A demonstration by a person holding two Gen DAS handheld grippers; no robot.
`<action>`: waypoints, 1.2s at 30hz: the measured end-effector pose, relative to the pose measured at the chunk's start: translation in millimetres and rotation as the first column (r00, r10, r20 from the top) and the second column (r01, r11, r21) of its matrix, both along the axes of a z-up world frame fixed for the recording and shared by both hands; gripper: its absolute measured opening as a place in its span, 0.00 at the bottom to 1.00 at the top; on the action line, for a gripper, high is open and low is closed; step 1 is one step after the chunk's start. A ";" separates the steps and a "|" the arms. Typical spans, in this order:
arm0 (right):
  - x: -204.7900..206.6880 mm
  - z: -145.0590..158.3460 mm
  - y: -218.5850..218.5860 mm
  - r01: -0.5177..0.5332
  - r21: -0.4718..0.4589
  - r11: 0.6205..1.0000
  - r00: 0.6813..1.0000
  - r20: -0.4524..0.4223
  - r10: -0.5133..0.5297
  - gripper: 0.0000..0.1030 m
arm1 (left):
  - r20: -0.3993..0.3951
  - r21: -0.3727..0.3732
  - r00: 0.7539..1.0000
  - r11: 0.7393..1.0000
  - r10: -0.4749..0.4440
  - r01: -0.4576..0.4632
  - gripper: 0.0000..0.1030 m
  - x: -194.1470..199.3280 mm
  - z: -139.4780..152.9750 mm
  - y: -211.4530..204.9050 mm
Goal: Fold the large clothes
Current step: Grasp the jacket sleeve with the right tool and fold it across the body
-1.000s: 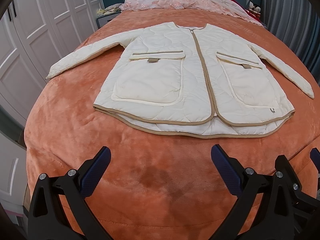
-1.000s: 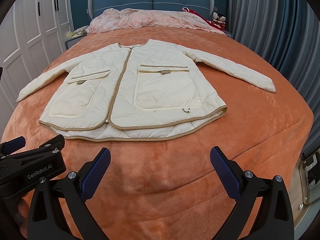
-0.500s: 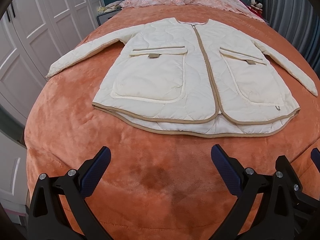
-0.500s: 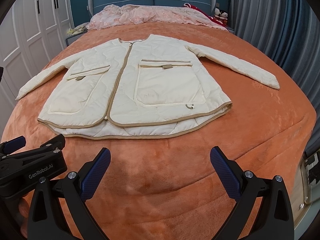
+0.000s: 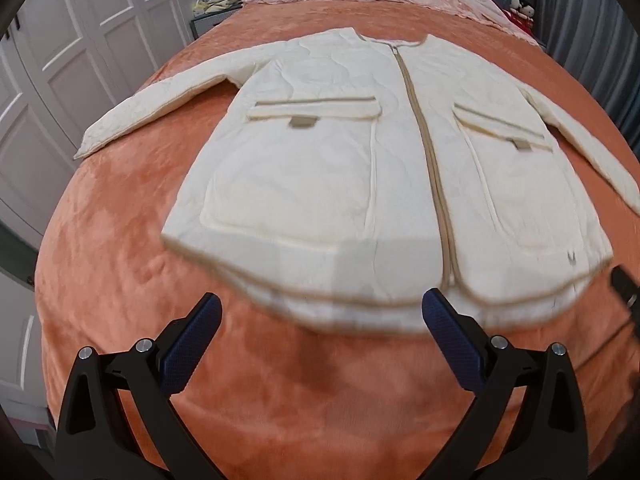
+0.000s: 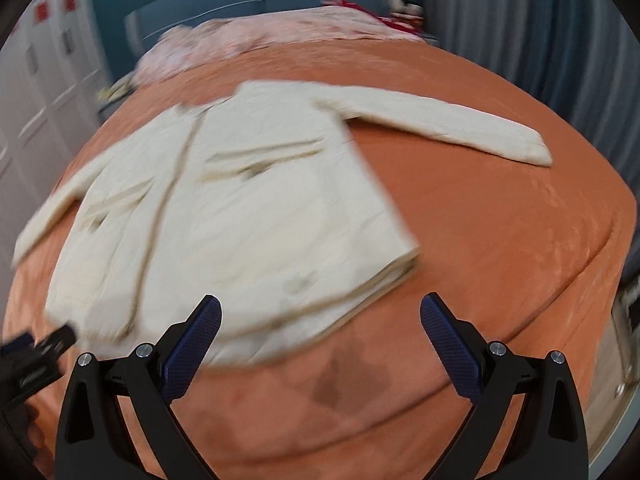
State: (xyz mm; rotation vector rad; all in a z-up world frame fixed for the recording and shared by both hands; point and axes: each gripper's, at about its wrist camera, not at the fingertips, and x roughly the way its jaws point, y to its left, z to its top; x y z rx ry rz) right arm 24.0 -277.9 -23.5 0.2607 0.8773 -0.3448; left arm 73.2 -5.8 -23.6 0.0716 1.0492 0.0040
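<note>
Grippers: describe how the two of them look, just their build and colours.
The left gripper and right gripper match: matte black angular arms with cut-out slots, silver round bolts at the joints, and dark blue textured pads on the fingers. No cables or sleeves show.

No legible text, red marks on wardrobe doors [image 6: 54,10] perhaps characters, blurred

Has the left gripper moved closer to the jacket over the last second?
Yes. The left gripper has advanced toward the jacket, whose hem now lies just beyond its fingertips on the orange bedspread.
</note>
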 end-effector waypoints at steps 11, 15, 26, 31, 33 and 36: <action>67.8 0.5 -217.8 0.309 0.086 0.947 0.947 0.058 -0.315 0.95 | 0.007 0.033 0.998 0.998 0.057 -0.058 0.95 96.6 1.3 -8.6; 81.6 -16.2 -279.1 0.403 0.163 0.901 0.907 0.058 -0.416 0.95 | 0.007 0.037 0.997 0.996 0.080 -0.080 0.95 124.4 -1.2 -10.0; 92.8 -66.5 -369.8 0.606 0.298 0.738 0.765 0.036 -0.643 0.92 | -0.035 0.092 0.991 0.988 0.128 -0.124 0.95 179.9 -27.4 -12.2; 112.5 -74.5 -362.5 0.588 0.301 0.751 0.776 0.055 -0.629 0.64 | -0.052 0.098 0.989 0.986 0.140 -0.134 0.95 191.2 -37.0 -10.4; 122.9 -72.9 -360.2 0.585 0.265 0.767 0.784 0.058 -0.618 0.43 | -0.057 0.098 0.987 0.985 0.148 -0.142 0.95 194.4 -40.2 -7.8; 139.9 -62.1 -354.1 0.540 0.254 0.802 0.816 0.075 -0.573 0.13 | -0.062 0.096 0.986 0.984 0.155 -0.149 0.95 197.6 -42.4 -4.4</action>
